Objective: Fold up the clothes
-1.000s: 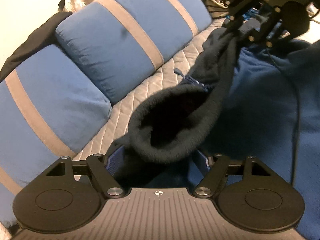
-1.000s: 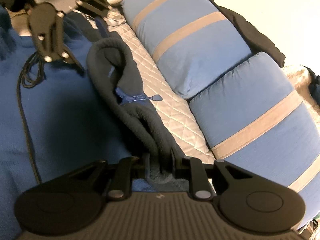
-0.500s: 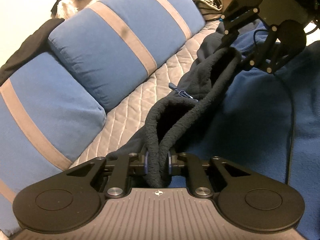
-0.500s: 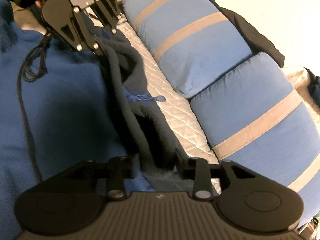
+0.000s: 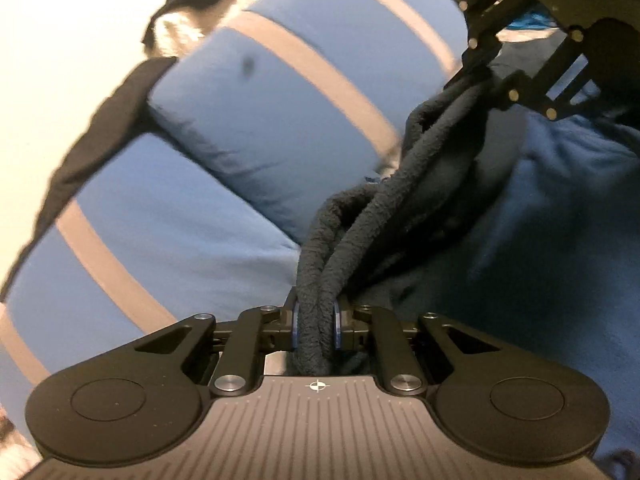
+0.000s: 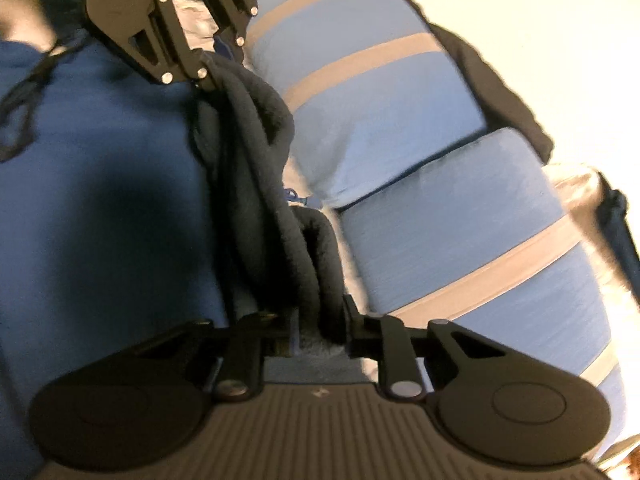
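The left gripper (image 5: 316, 326), whose jaws gaped around the dark fleece garment's (image 5: 404, 196) rim a second ago, now pinches it tight. The right gripper (image 6: 320, 330), briefly loosened, is closing its jaws on the other end of the fleece. The once-slack loop is drawn taut and lifted, hiding the quilted bed cover.

Dark garment (image 5: 352, 232): thick, nubbly fleece. Blue blanket (image 5: 540, 240): soft, fuzzy cloth. Striped pillows (image 5: 280, 92): smooth matt cotton. Left gripper (image 5: 316, 322): matt black plastic.
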The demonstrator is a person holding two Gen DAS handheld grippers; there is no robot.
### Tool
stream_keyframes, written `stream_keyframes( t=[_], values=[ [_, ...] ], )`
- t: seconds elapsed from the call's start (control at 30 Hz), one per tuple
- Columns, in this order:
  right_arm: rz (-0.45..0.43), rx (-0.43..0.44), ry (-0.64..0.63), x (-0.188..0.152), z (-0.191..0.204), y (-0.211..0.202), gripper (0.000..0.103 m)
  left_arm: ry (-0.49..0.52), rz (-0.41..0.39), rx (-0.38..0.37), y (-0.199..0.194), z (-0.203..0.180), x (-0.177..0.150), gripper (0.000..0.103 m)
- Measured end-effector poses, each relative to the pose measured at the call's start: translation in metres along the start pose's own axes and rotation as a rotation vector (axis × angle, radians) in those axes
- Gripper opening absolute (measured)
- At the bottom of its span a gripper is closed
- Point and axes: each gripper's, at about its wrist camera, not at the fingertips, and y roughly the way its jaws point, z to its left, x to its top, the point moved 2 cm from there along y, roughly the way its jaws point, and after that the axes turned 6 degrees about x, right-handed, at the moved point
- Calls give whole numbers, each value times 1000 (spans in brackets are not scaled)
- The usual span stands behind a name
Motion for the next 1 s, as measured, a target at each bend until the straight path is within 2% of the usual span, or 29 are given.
stream_keyframes(
  t=[0.23,0.37,0.63,0.73,0.77,0.8,0.87,0.93,0.97,1.0],
  values=[
    [-39,-151,20,20,-48,21,17,5,-25,163,34,21,18,15],
    [-44,-176,45,25,-65,39,17,-40,-7,148,55,21,17,15],
    [13,-114,97,13,-64,89,17,-89,52,93,102,8,0,16],
    [38,-95,125,11,-65,110,18,-94,80,103,123,9,-1,34],
    [47,-92,144,11,-68,117,20,-104,94,113,129,10,-1,51],
    [57,-101,164,10,-70,123,35,-130,115,136,136,14,-1,66],
    [47,-161,209,12,-78,131,53,-231,141,158,142,31,-4,75],
    [22,-202,290,13,-91,133,71,-353,160,154,145,50,-8,75],
    [-5,-209,345,13,-101,129,88,-413,162,125,145,60,-13,76],
    [-35,-209,394,11,-110,125,96,-453,161,97,142,67,-19,76]
  ],
)
